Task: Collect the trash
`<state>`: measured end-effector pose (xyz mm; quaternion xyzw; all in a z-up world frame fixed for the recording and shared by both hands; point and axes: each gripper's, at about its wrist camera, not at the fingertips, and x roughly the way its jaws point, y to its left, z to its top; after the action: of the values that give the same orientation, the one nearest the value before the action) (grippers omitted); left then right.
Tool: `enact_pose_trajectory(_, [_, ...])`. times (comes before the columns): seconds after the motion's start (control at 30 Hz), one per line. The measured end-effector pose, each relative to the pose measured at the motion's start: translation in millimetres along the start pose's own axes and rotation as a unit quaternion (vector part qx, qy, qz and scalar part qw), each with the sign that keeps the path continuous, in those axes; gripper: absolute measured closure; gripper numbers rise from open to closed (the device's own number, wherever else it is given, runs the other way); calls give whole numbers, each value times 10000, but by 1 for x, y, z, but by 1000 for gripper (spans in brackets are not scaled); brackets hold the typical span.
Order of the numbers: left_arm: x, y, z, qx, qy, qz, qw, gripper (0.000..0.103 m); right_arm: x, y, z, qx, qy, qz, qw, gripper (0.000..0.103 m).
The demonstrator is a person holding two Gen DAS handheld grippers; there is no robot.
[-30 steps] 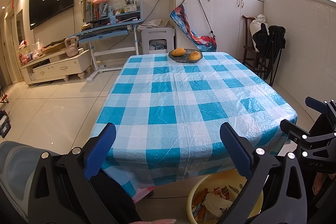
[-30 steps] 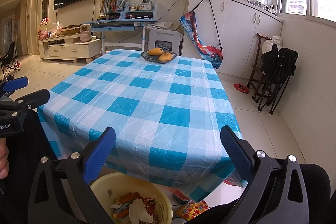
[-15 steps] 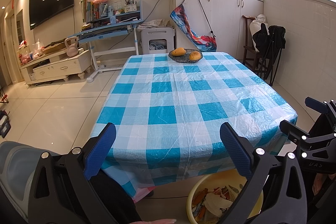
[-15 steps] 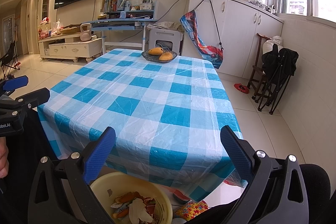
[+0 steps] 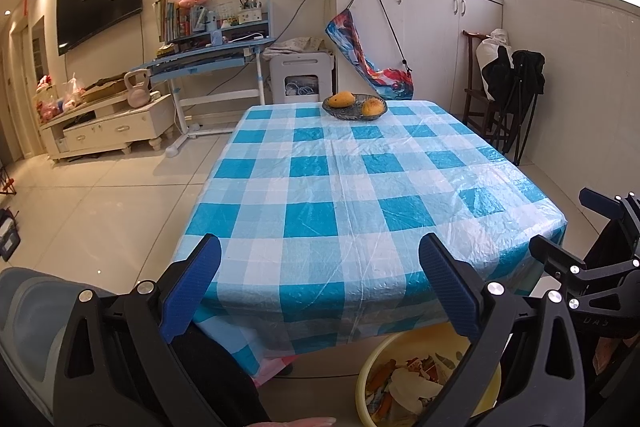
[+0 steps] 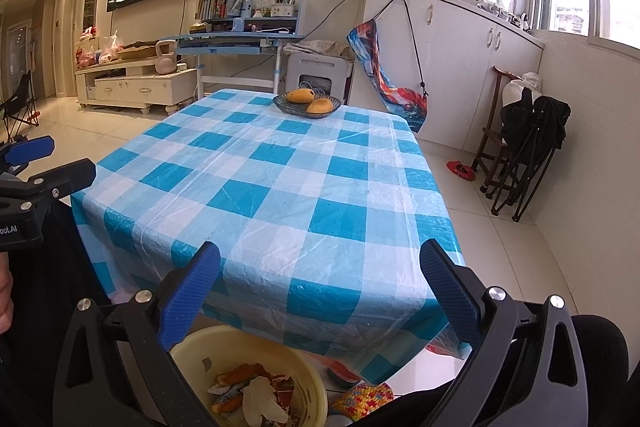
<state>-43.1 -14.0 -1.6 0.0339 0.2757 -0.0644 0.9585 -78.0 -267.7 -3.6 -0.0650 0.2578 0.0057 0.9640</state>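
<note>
A yellow basin point(image 5: 372, 367) point(image 6: 192, 351) holding peels and paper scraps point(image 5: 400, 383) point(image 6: 252, 391) sits low in front of the table, below its near edge. My left gripper point(image 5: 320, 283) is open and empty, held before the blue-and-white checked tablecloth point(image 5: 340, 187) point(image 6: 280, 179). My right gripper point(image 6: 320, 283) is likewise open with nothing between its blue pads, above the basin. Each gripper shows at the edge of the other's view: the right gripper point(image 5: 592, 231) and the left gripper point(image 6: 48, 159).
A dark bowl point(image 5: 355, 105) point(image 6: 307, 103) with two mangoes stands at the table's far end. Folding chairs point(image 5: 508, 87) point(image 6: 528, 131) lean by the right wall. A blue desk point(image 5: 208, 59), a TV cabinet point(image 5: 108, 123) and white cupboards point(image 6: 460, 39) line the back.
</note>
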Motion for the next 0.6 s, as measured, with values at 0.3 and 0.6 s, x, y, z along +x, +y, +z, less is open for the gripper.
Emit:
enact_pose_trajectory(0.3, [1, -1, 1, 6, 62, -120, 9999, 7, 2, -3, 2, 22, 11, 11, 10000, 7])
enact_pose_trajectory(0.6, [3, 9, -6, -255, 230, -200, 9992, 7, 0, -3, 3, 26, 48, 94, 9999, 7])
